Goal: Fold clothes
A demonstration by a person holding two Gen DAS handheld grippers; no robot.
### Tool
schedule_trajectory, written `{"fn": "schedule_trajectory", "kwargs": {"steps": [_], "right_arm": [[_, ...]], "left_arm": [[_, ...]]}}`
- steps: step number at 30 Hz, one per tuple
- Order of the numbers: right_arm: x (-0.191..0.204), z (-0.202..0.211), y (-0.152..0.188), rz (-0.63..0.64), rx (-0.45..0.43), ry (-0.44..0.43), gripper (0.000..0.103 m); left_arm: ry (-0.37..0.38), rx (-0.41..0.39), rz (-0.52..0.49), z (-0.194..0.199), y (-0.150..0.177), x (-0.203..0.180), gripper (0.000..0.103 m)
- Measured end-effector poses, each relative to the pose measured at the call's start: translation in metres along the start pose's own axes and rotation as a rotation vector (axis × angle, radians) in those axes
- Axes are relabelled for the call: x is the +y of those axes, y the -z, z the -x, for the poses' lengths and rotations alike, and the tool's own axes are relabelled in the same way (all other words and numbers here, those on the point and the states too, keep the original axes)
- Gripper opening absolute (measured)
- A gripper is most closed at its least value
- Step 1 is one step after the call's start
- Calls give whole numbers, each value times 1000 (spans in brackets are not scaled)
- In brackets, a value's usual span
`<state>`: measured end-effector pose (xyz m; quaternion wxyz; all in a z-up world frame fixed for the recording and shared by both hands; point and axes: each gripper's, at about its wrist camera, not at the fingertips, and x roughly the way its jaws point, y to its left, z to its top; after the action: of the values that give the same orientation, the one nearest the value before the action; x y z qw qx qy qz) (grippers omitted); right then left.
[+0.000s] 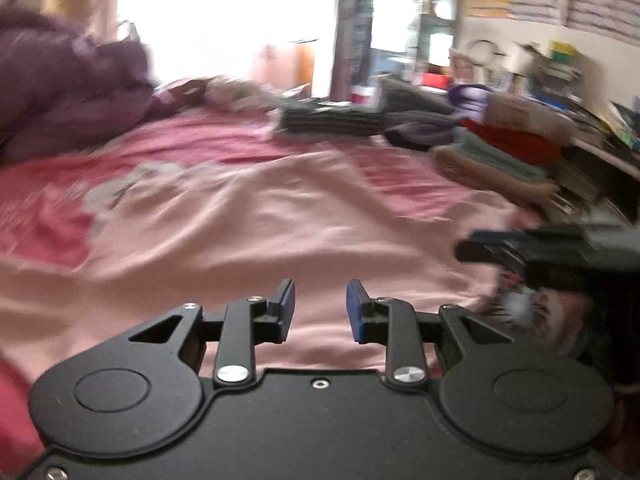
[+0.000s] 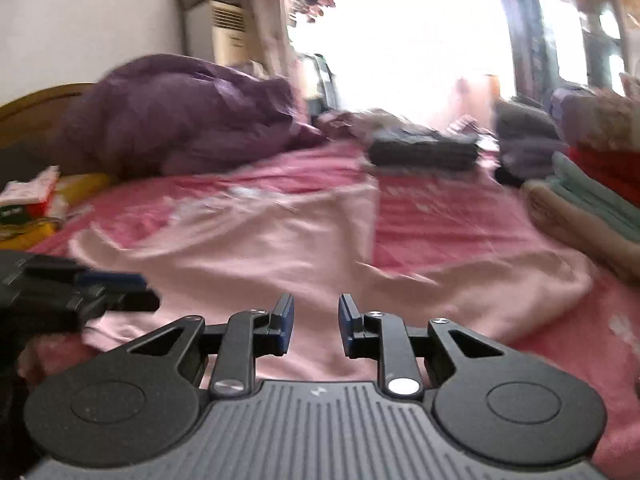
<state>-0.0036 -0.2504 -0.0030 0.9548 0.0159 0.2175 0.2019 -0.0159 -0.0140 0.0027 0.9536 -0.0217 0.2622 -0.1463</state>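
My left gripper [image 1: 320,304] and right gripper [image 2: 316,322] both hover over the pale pink garment [image 1: 248,220], jaws parted with nothing between them. The garment lies spread on the pink bedsheet [image 2: 440,216], in front of the folded dark stack [image 1: 332,120].

Two wrist views, low, close, sharing the pink garment [image 1: 248,220]
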Motion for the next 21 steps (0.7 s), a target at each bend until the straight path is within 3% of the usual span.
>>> {"fn": "schedule_trajectory", "kwargs": {"steps": [1,5,7,12,15,17,18,19,21], "right_arm": [[4,-4,0,26,8,-20,24],[16,-28,12,87,187,10,27],[16,-30,12,99,226,31,28],[45,-8,4,216,71,-33,29],[74,-16,11,353,75,-132,31],[92,-35,25,448,245,-170,32],[95,-30,24,470,203,-167,33],[94,-29,17,466,217,-178,32],[82,-22,0,391,164,-224,29]], "left_arm": [[-16,19,17,-1,4,7,26],[-42,175,22,-17,19,18,26],[-44,165,-15,-12,17,14,26],[-47,140,-56,-1,14,11,26],[-34,220,-81,-14,20,13,27],[-14,236,-95,-12,14,15,27],[-1,216,-95,-8,10,18,27],[-1,189,-91,-3,6,21,27],[-26,141,-63,2,-3,33,27]]}}
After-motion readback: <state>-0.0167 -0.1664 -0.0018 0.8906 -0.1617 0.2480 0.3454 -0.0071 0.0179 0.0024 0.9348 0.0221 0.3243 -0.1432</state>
